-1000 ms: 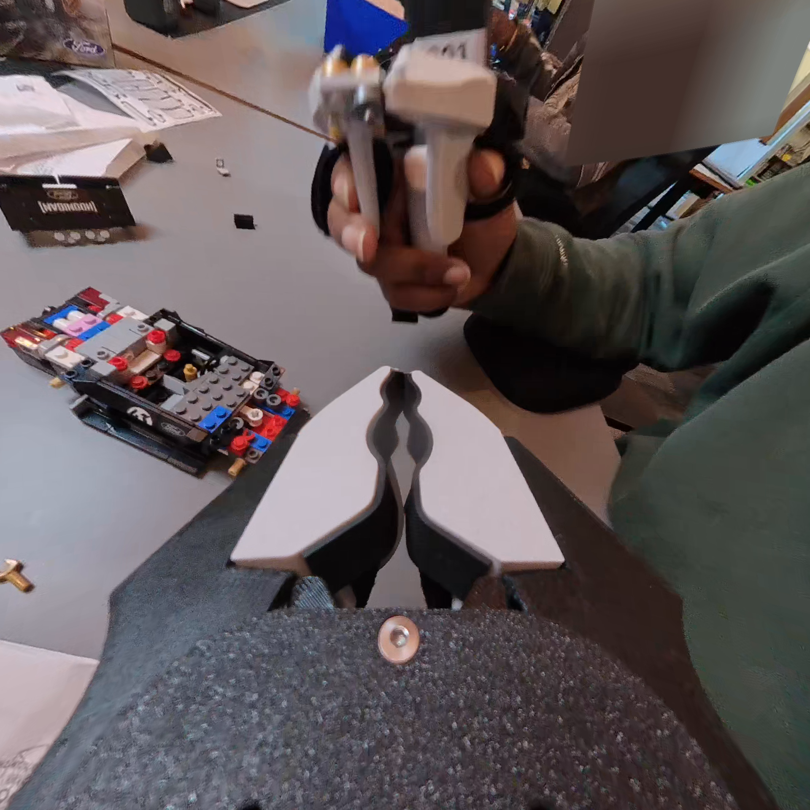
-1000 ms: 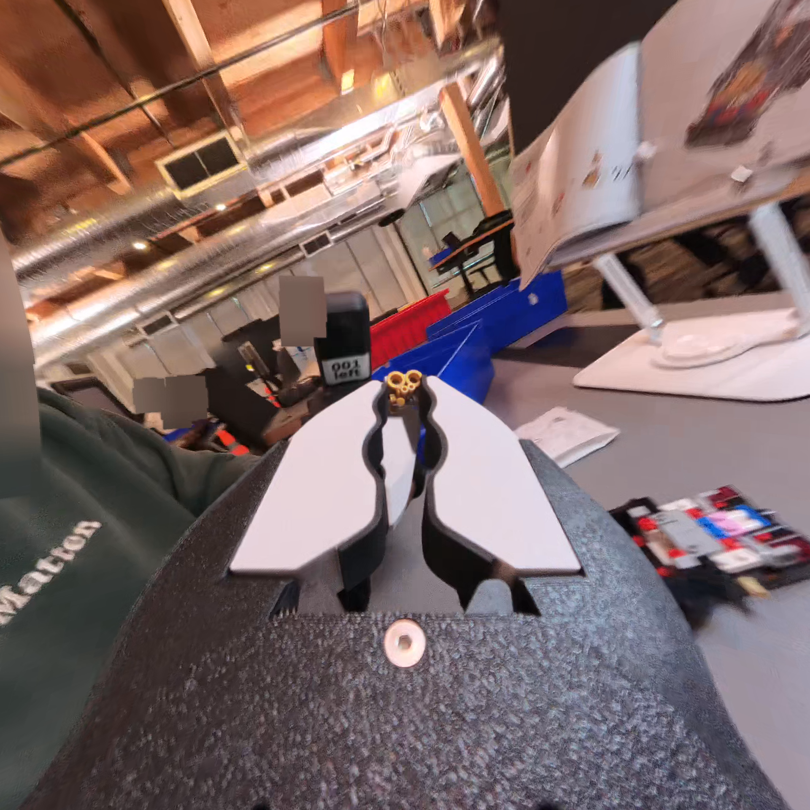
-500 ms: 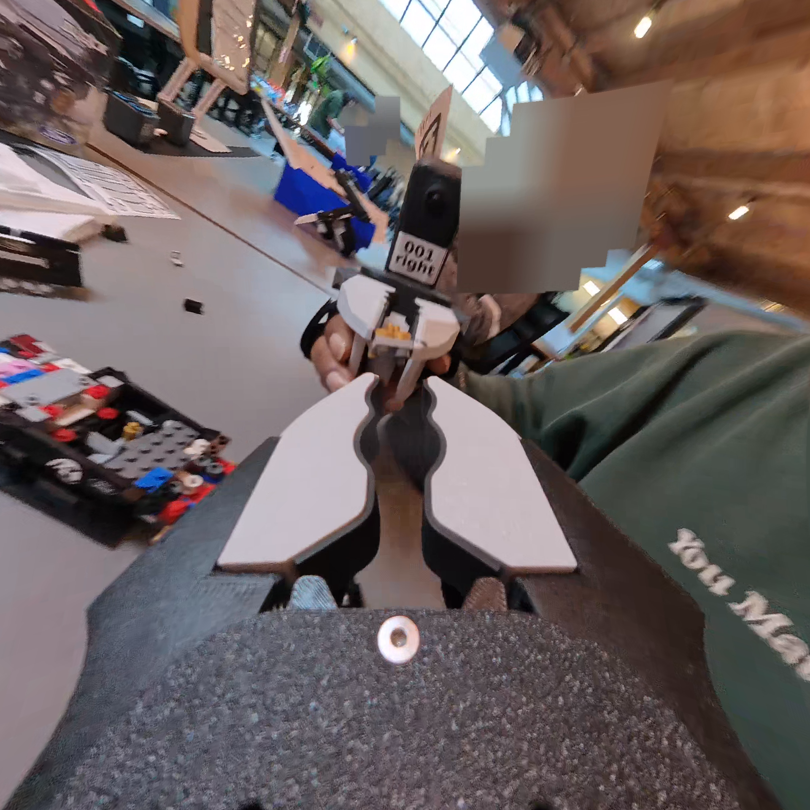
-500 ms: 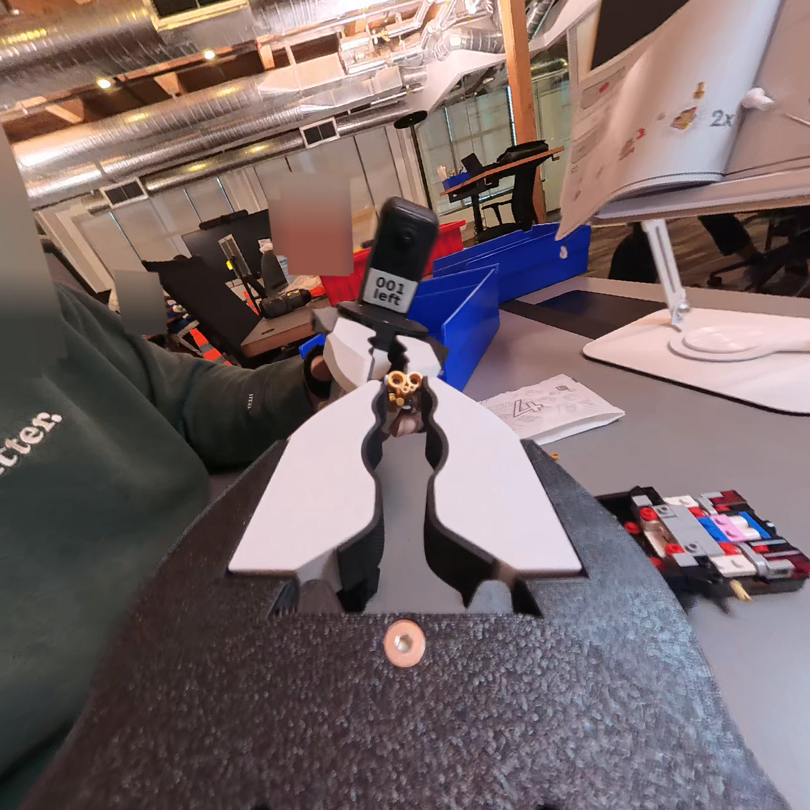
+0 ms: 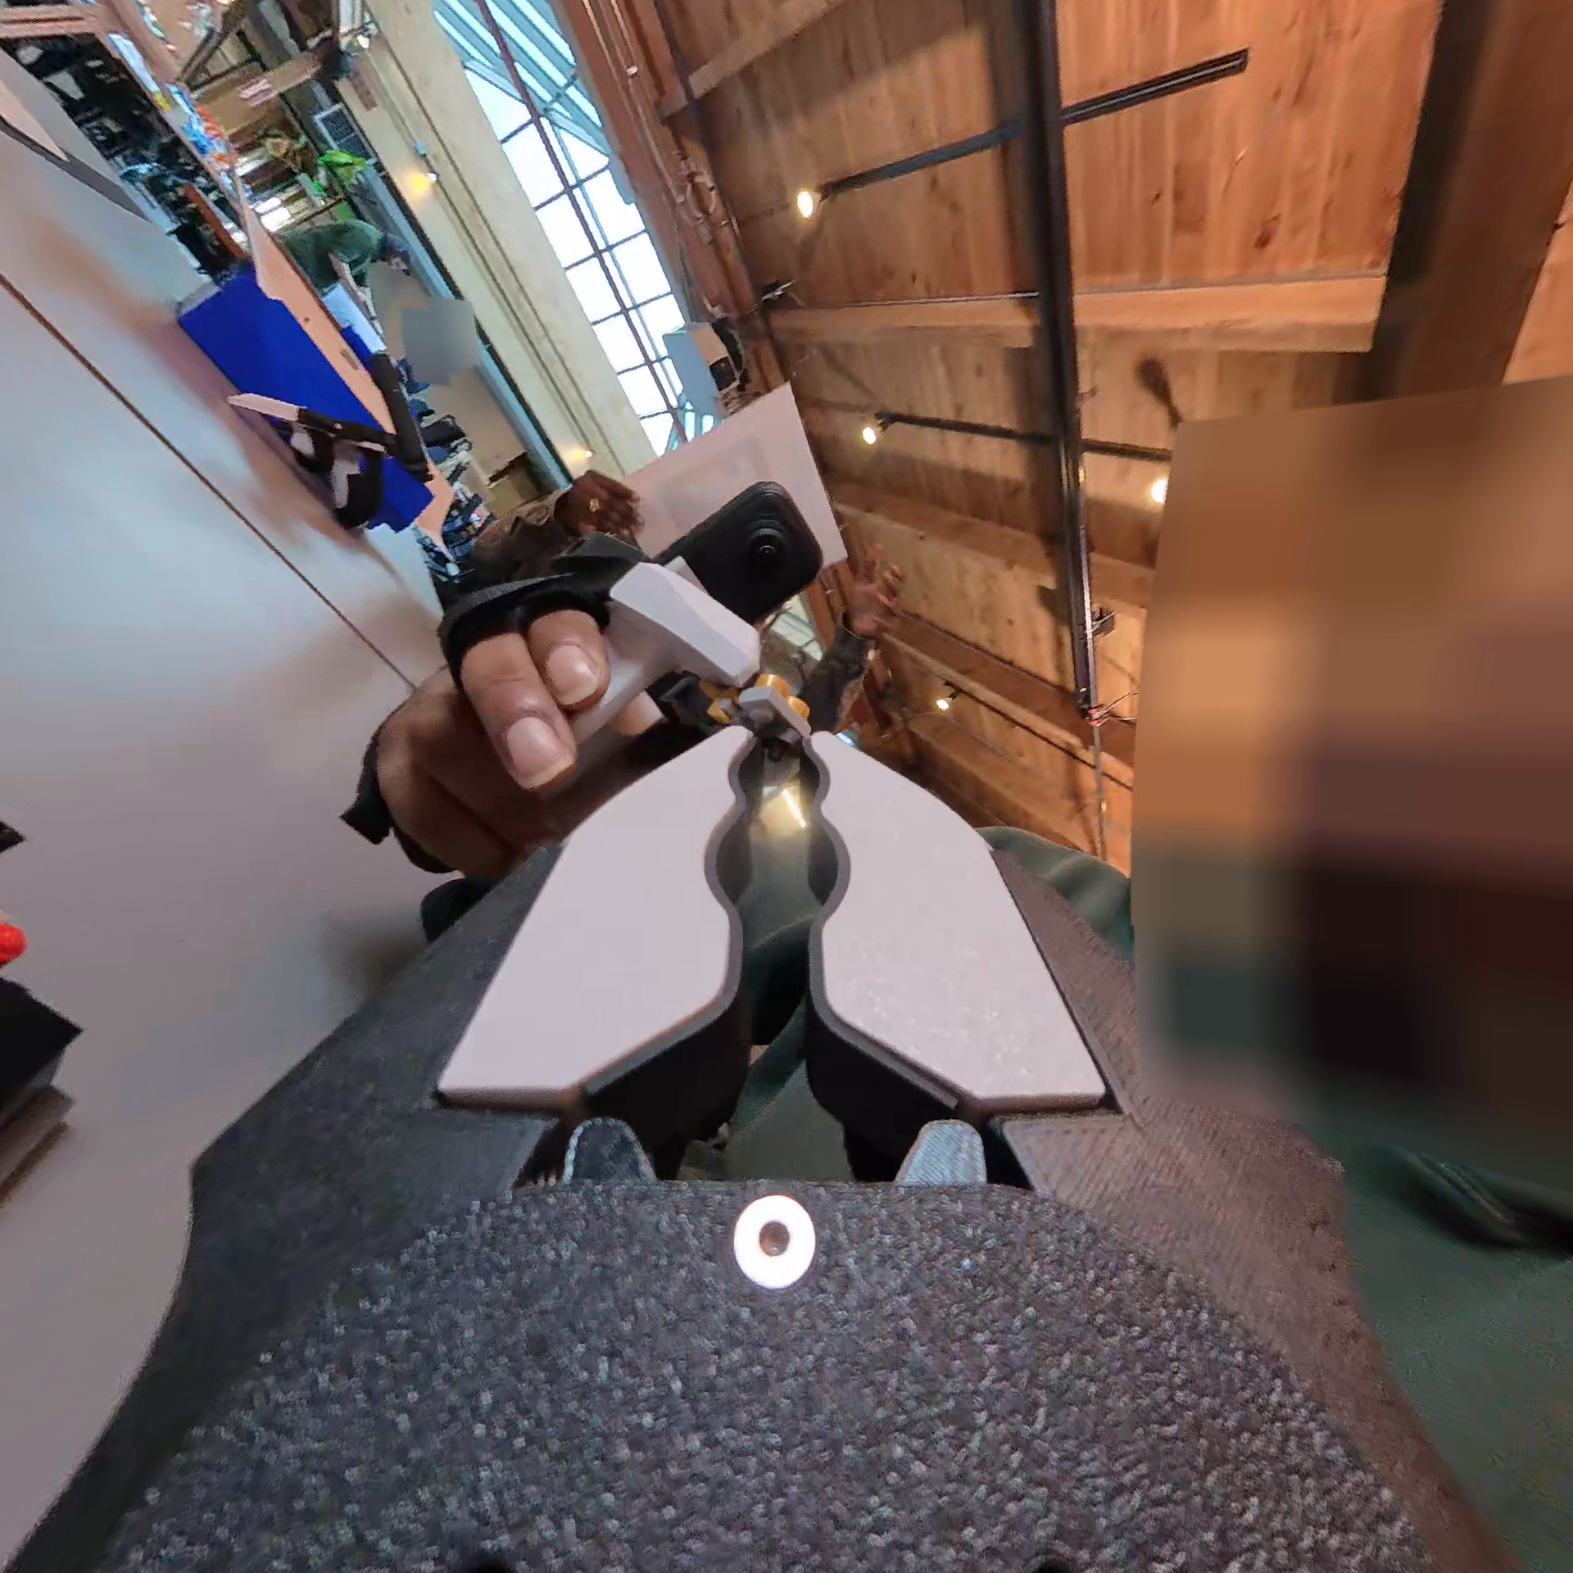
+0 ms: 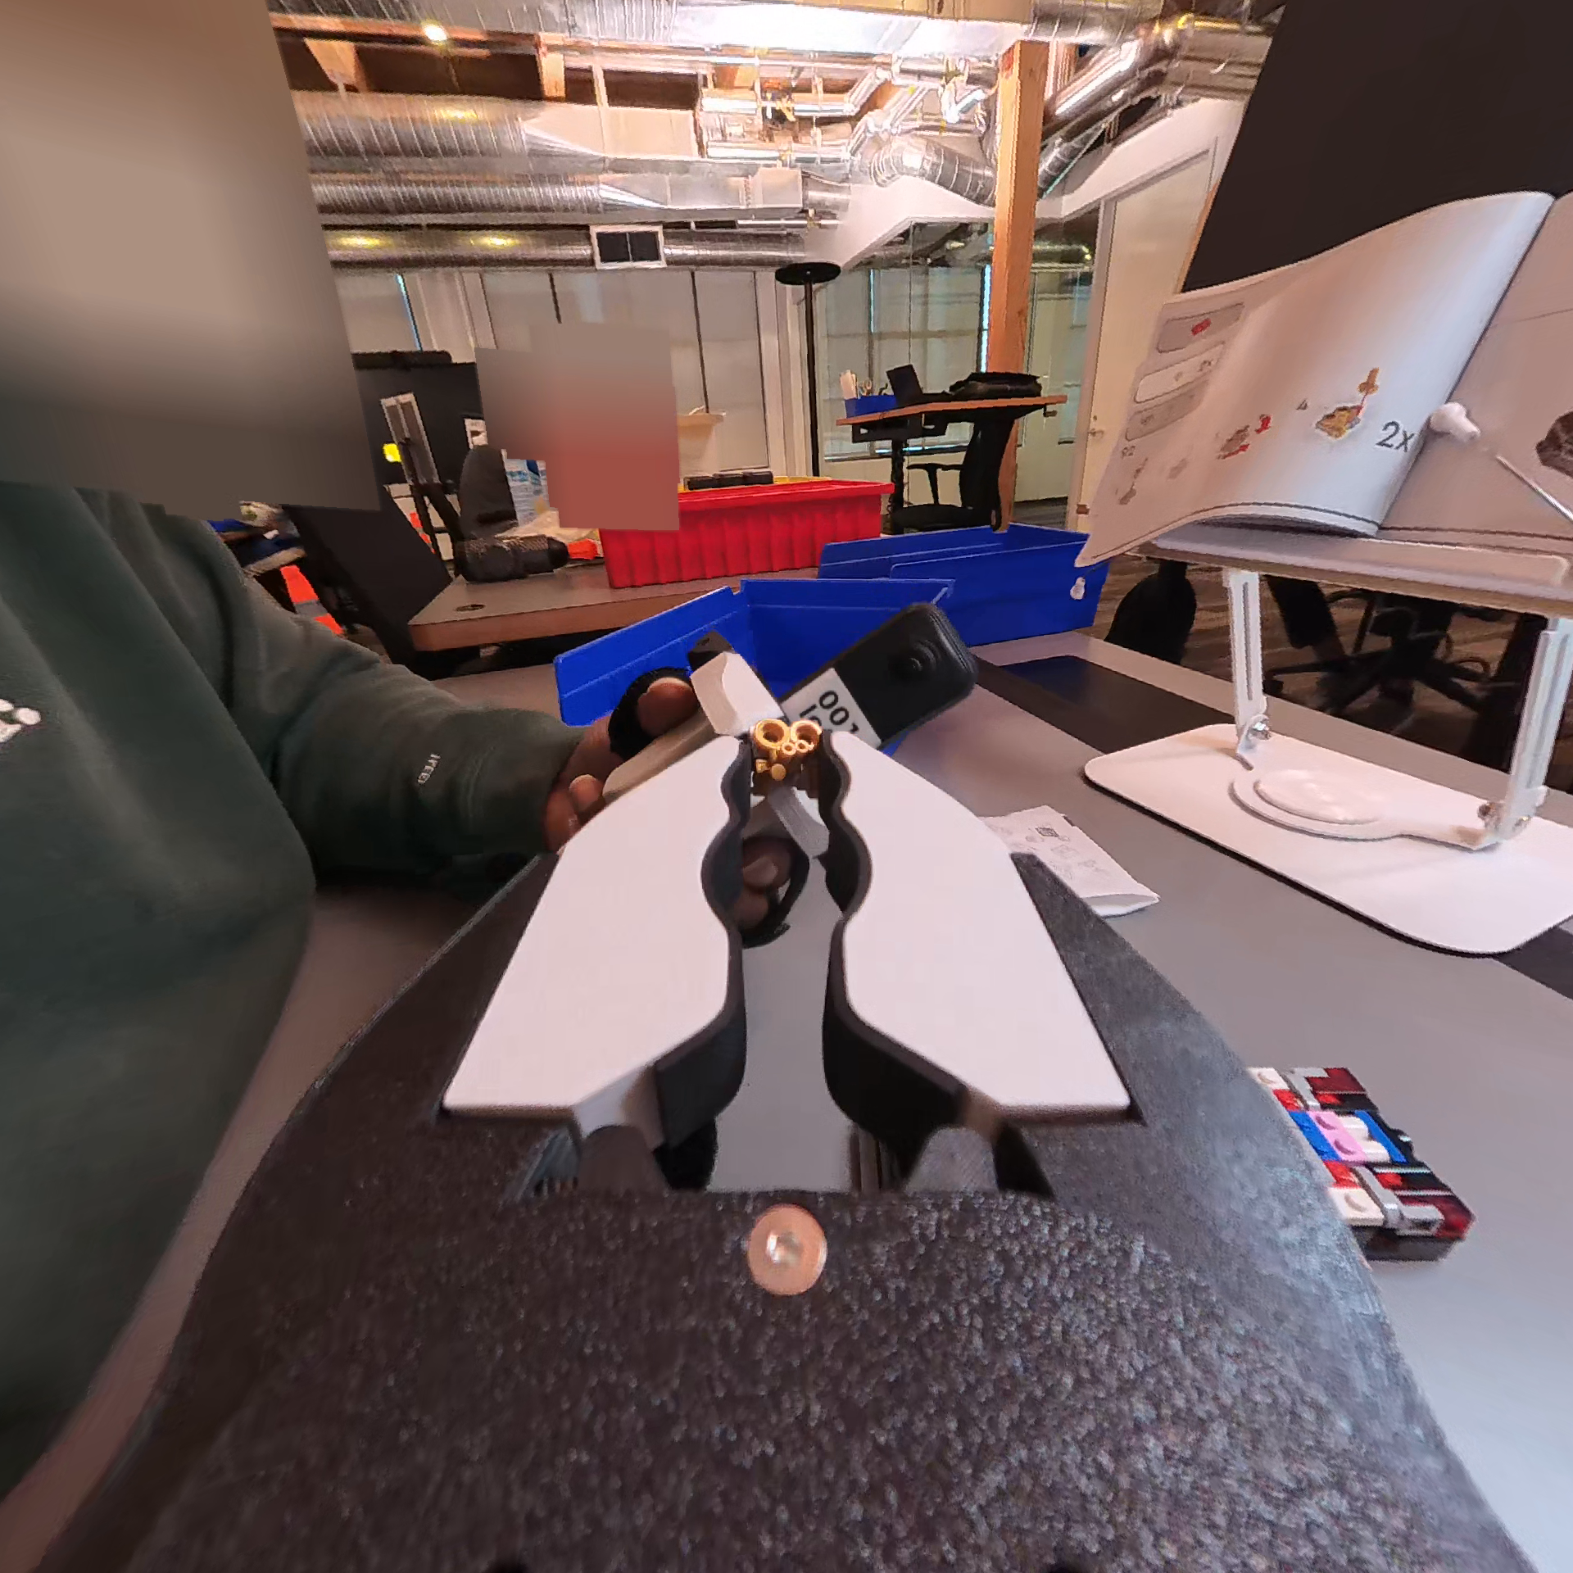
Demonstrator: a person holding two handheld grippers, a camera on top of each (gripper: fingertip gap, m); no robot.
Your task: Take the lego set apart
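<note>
Above the bench, right tongs (image 6: 785, 749) clamp a small gold lego piece (image 6: 785, 742) — left tongs (image 5: 776, 745) pinch its far end; pull straight apart, grips firm — lego set (image 6: 1362, 1149) waits below.

Left gripper (image 6: 787, 796) sits tip-to-tip ahead of right gripper (image 6: 785, 757) fingertips, blocking forward; lego set (image 6: 1362, 1158) low right, table (image 6: 1277, 1004) between bare.

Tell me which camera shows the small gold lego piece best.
The right wrist view: the small gold lego piece sits sharp, facing the camera, at the right gripper tips. The left wrist view shows only gold edges, mostly hidden.
</note>
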